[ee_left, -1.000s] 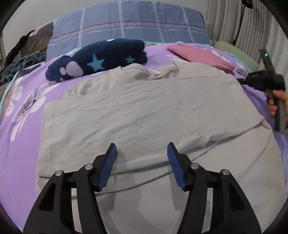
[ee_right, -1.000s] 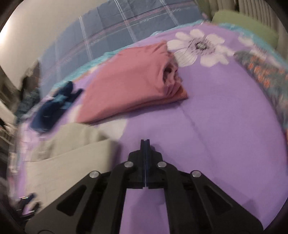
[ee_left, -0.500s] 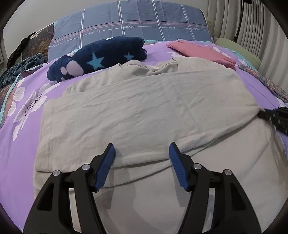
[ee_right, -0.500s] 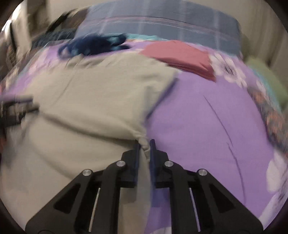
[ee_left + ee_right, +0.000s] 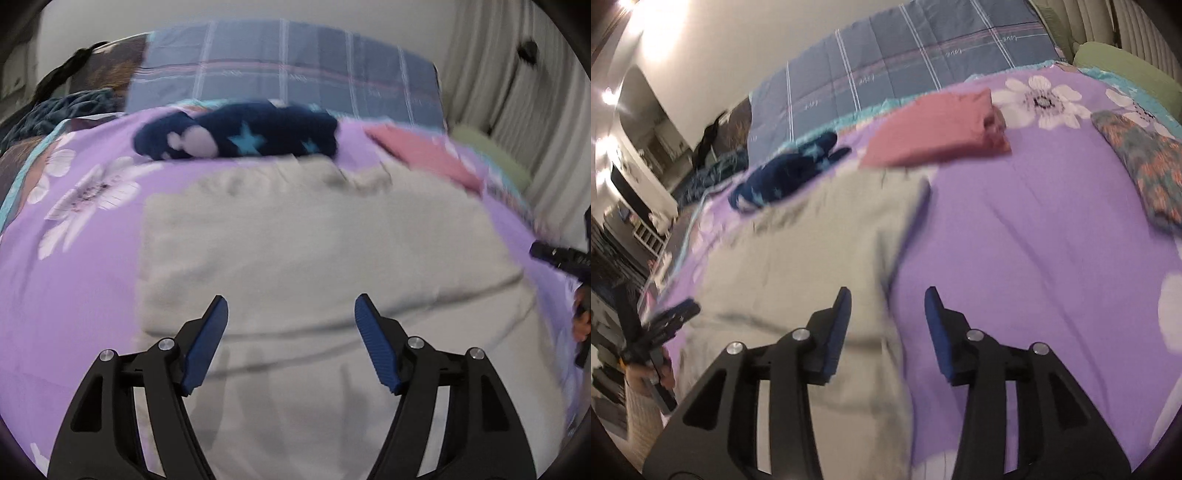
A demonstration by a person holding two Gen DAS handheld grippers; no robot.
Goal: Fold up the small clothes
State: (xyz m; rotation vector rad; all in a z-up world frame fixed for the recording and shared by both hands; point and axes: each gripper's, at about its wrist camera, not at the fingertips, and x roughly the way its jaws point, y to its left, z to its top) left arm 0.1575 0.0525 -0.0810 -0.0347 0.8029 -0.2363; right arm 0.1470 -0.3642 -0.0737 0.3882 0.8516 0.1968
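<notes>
A beige T-shirt (image 5: 317,243) lies partly folded on the purple flowered bedspread (image 5: 74,258); it also shows in the right wrist view (image 5: 812,251). My left gripper (image 5: 291,317) is open and empty, hovering above the shirt's near part. My right gripper (image 5: 888,310) is open and empty over the shirt's right edge; it shows at the right edge of the left wrist view (image 5: 554,254). The left gripper shows at the left of the right wrist view (image 5: 670,317).
A folded pink garment (image 5: 938,129) lies beyond the shirt, also in the left wrist view (image 5: 424,155). A navy star-patterned garment (image 5: 240,134) lies at the back left. A blue plaid quilt (image 5: 284,70) and a patterned cloth (image 5: 1141,162) lie further off.
My right gripper pinched the shirt's right edge half a second ago; now it has opened, let go and pulled back. My left gripper stayed open and shifted a little.
</notes>
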